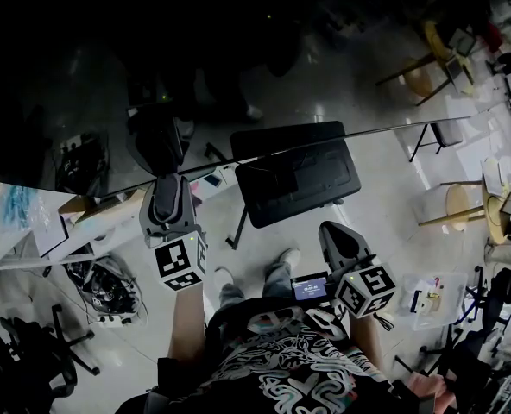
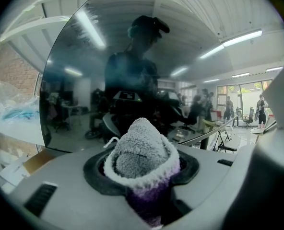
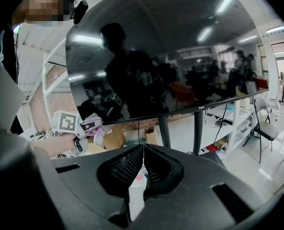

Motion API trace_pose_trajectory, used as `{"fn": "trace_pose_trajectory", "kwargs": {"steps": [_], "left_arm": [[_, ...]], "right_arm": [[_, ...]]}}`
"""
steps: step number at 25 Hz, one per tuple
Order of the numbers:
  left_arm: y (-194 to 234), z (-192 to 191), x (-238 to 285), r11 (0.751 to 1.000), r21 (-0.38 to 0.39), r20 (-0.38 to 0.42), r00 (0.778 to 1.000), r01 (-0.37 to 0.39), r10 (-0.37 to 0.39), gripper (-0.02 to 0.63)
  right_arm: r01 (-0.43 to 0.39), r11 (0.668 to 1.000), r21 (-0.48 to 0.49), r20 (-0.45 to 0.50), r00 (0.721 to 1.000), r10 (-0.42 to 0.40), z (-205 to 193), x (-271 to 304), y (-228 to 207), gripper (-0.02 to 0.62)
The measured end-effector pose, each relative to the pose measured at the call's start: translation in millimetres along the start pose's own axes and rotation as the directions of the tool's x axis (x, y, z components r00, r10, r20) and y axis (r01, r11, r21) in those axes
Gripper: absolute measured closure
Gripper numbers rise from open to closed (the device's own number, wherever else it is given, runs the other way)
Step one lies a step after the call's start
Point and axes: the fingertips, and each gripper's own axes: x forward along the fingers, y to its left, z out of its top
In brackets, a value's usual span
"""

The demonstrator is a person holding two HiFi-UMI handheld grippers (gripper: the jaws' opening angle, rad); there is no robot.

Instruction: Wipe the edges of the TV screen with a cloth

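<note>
TV screen [image 1: 238, 59] takes up most of what I see: a dark, glossy panel that mirrors the room, its ceiling lights and the person who holds the rig. In the head view its lower edge runs as a thin slanted line from the left, rising toward the right. In the right gripper view the panel stands on two dark posts [image 3: 197, 128], with cardboard boxes on the floor below its lower edge.

The person's patterned shirt [image 1: 290, 369] fills the bottom of the head view, with both forearms reaching forward from it.

My left gripper [image 1: 165, 198] is up at the screen's lower edge, toward the left part of the panel, and its mirror image sits just above it in the glass. I cannot tell whether it touches the glass. My right gripper [image 1: 337, 240] hangs lower and nearer the body, well apart from the screen.

In the left gripper view the jaws are clamped on the cloth [image 2: 139, 150], a fluffy grey wad with a white rim and a purple underside that bulges up out of them, pointing at the panel. From the right gripper view the same cloth shows as a pale lilac lump by the screen's lower left edge.

The right jaws are together, ribbed pads meeting along a thin seam, with nothing between them.

Each gripper carries its marker cube [image 1: 182, 261].
</note>
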Motion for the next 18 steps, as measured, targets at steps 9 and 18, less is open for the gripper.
{"fn": "trace_pose_trajectory", "kwargs": {"steps": [9,18], "left_arm": [[-11.9,1.2,2.3,1.000,-0.004,0.009,1.000,-0.014,0.014,0.402],[-28.4,3.6,6.5,1.000,-0.004,0.013,1.000,-0.026,0.027,0.402]], "right_arm": [[-0.002,1.000,0.000,-0.004,1.000,0.002,0.9,-1.7,-15.2,0.566],[-0.012,1.000,0.002,-0.008,1.000,0.012,3.4,-3.4,-32.6,0.566]]}}
